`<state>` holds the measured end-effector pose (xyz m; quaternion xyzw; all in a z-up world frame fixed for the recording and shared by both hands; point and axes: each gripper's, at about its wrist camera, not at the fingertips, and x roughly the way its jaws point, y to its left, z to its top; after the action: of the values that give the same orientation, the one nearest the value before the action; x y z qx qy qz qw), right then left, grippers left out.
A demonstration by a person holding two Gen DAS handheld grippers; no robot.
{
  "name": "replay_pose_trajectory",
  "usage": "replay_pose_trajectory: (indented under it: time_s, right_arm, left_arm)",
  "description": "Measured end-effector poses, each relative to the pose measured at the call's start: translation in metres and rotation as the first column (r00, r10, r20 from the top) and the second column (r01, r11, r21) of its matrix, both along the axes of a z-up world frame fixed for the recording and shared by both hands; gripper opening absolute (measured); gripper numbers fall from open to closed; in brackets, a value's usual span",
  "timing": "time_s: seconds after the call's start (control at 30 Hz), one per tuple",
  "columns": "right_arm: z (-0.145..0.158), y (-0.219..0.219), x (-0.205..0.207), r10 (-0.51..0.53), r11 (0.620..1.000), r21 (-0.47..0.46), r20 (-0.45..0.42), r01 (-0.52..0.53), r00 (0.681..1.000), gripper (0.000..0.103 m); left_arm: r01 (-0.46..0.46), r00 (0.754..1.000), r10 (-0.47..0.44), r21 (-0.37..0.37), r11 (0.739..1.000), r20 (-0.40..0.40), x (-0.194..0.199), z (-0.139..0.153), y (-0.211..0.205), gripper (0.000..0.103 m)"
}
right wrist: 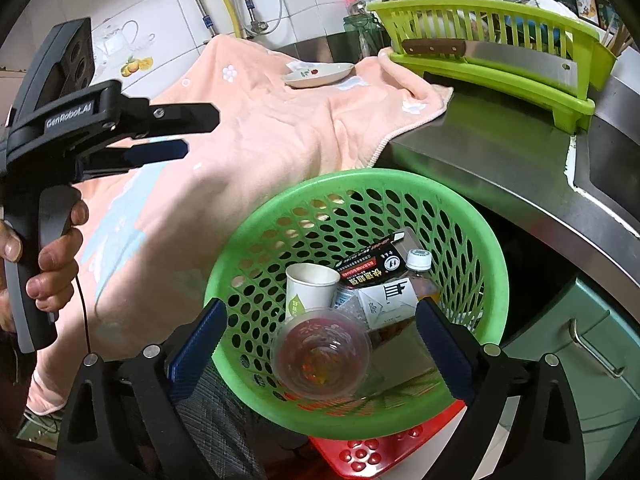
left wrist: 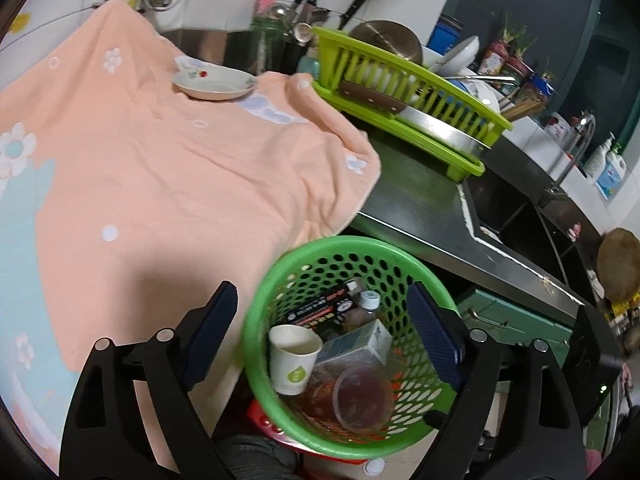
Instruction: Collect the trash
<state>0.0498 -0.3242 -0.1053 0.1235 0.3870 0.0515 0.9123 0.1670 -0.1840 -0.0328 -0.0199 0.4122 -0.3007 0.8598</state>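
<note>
1. Green basket [right wrist: 352, 208] sits off the desk's front edge, on a red stool [right wrist: 360, 454]; it holds a paper cup [right wrist: 310, 286], clear plastic cup [right wrist: 320, 354], cartons and a bottle [right wrist: 418, 264].
2. Right gripper [right wrist: 322, 354]: jaws apart, empty, directly above the basket.
3. Left gripper [left wrist: 322, 330]: jaws apart, nothing between them, above the basket rim and the towel's [left wrist: 160, 160] near edge.
4. No loose trash visible on the towel, only a plate [left wrist: 214, 84] at the desk's far edge. Collection looks nearly done.
</note>
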Motion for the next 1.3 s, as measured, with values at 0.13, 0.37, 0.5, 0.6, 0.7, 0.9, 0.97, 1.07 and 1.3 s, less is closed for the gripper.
replay_pose_trajectory:
  time_s: [0.13,0.37,0.5,0.6,0.7,0.9,0.97,1.07,1.3]
  right_arm:
    - [0.005,0.003,-0.002,-0.006,1.0,-0.008,0.008,0.006,1.0,0.093]
    - [0.011,0.01,-0.004,-0.023,0.999,-0.04,0.002,0.023,1.0,0.093]
    - [0.015,0.014,-0.006,-0.032,0.997,-0.065,0.003,0.032,0.999,0.094]
    - [0.019,0.018,-0.007,-0.037,0.996,-0.08,0.007,0.038,0.999,0.094]
    - [0.023,0.021,-0.009,-0.042,0.995,-0.088,0.016,0.043,0.999,0.094]
    - [0.031,0.026,-0.012,-0.054,0.995,-0.086,0.033,0.057,0.998,0.094]
    - [0.034,0.027,-0.012,-0.057,0.994,-0.092,0.038,0.06,0.998,0.094]
    - [0.038,0.029,-0.014,-0.063,0.992,-0.103,0.05,0.067,0.997,0.094]
    - [0.048,0.031,-0.014,-0.08,0.992,-0.087,0.073,0.086,0.994,0.095]
  left_arm:
    - [-0.045,0.999,0.045,0.009,0.999,0.012,-0.003,0.002,0.016,0.092]
    - [-0.109,0.994,0.108,0.024,0.994,0.032,-0.013,0.002,0.042,0.097]
    - [-0.133,0.99,0.129,0.051,0.99,0.063,-0.023,0.002,0.051,0.098]
    - [-0.149,0.985,0.142,0.071,0.986,0.094,-0.03,0.004,0.058,0.098]
    - [-0.169,0.98,0.158,0.085,0.982,0.122,-0.038,0.007,0.067,0.098]
    - [-0.203,0.966,0.178,0.127,0.971,0.185,-0.052,0.009,0.078,0.098]
    - [-0.212,0.963,0.182,0.141,0.967,0.201,-0.057,0.009,0.081,0.098]
    - [-0.226,0.956,0.194,0.132,0.965,0.222,-0.064,0.011,0.088,0.098]
    - [-0.275,0.934,0.233,0.13,0.953,0.27,-0.077,0.018,0.102,0.098]
